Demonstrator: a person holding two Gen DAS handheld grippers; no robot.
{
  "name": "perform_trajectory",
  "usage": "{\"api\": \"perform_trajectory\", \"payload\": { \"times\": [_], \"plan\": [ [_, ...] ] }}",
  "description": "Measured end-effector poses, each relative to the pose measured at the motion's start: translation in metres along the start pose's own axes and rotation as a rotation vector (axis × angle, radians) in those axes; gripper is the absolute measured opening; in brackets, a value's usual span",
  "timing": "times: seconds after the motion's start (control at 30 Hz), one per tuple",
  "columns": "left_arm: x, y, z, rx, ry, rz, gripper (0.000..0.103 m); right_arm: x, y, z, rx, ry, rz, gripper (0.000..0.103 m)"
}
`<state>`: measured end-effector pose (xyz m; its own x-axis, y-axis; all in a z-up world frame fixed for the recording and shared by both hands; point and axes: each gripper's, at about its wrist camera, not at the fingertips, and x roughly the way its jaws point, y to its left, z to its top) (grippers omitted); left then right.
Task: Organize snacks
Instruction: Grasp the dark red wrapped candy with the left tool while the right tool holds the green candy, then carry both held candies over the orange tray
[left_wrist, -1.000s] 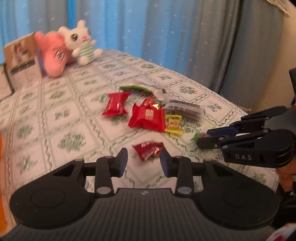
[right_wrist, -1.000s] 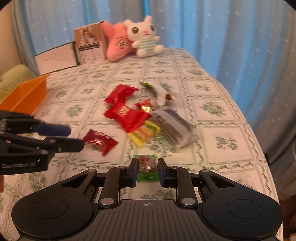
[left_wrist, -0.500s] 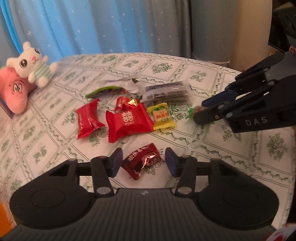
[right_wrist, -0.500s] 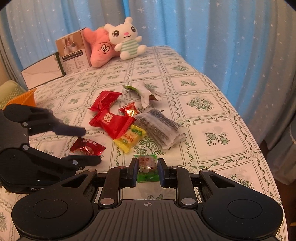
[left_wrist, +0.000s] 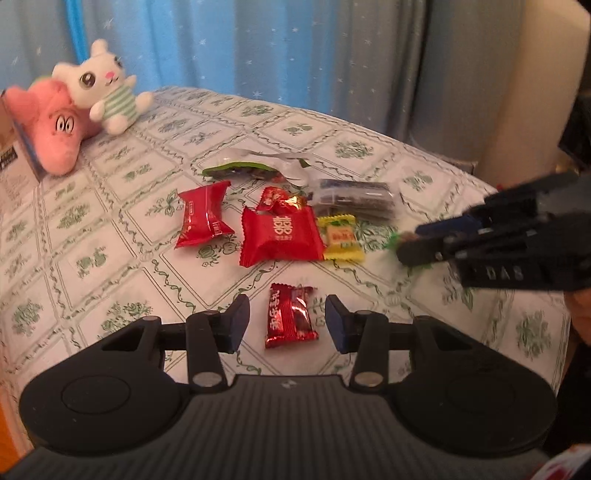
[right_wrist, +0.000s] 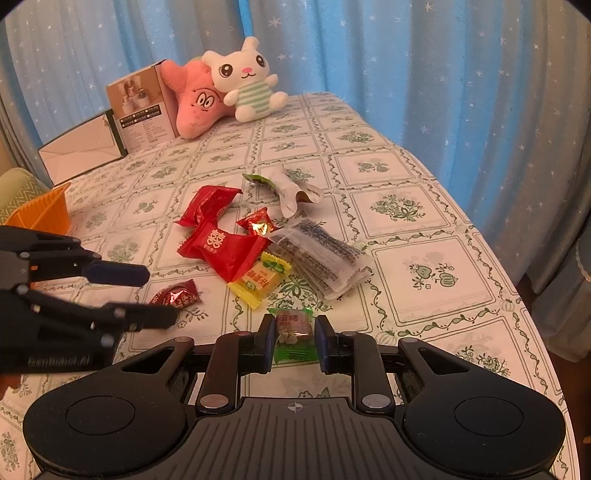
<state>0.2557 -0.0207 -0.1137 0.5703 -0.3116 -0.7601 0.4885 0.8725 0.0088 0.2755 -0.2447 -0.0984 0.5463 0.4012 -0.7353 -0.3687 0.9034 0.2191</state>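
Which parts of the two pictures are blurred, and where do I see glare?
Left wrist view: the right gripper at the right edge is smeared by motion blur; the dark red foil candy shows small glints. Right wrist view: mostly sharp; the left gripper is slightly blurred, and the small red foil candy has a bright glare spot.

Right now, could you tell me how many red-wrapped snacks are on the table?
4: a small dark-red candy between the left gripper's fingers, a large packet mid-pile, a long packet left of it, and a small one behind. Others may be hidden.
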Motion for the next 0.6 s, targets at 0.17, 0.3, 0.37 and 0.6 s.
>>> {"api": "perform_trajectory", "payload": {
  "times": [0.17, 0.3, 0.37, 0.6],
  "plan": [
    [0.012, 0.007, -0.002, -0.067, 0.017, 0.004, 0.032, 0.003, 0.001, 0.001, 0.006, 0.006, 0.002, 0.023],
    [0.011, 0.014, -0.004, -0.162, -0.009, 0.009, 0.023, 0.003, 0.005, 0.001, 0.000, 0.004, 0.007, 0.023],
    [0.009, 0.014, -0.005, -0.187, -0.012, 0.007, 0.023, 0.004, 0.006, 0.001, -0.002, 0.004, 0.009, 0.023],
    [-0.020, 0.002, -0.019, -0.281, -0.042, 0.056, 0.021, -0.004, 0.020, 0.004, -0.024, -0.016, 0.028, 0.023]
  ]
}}
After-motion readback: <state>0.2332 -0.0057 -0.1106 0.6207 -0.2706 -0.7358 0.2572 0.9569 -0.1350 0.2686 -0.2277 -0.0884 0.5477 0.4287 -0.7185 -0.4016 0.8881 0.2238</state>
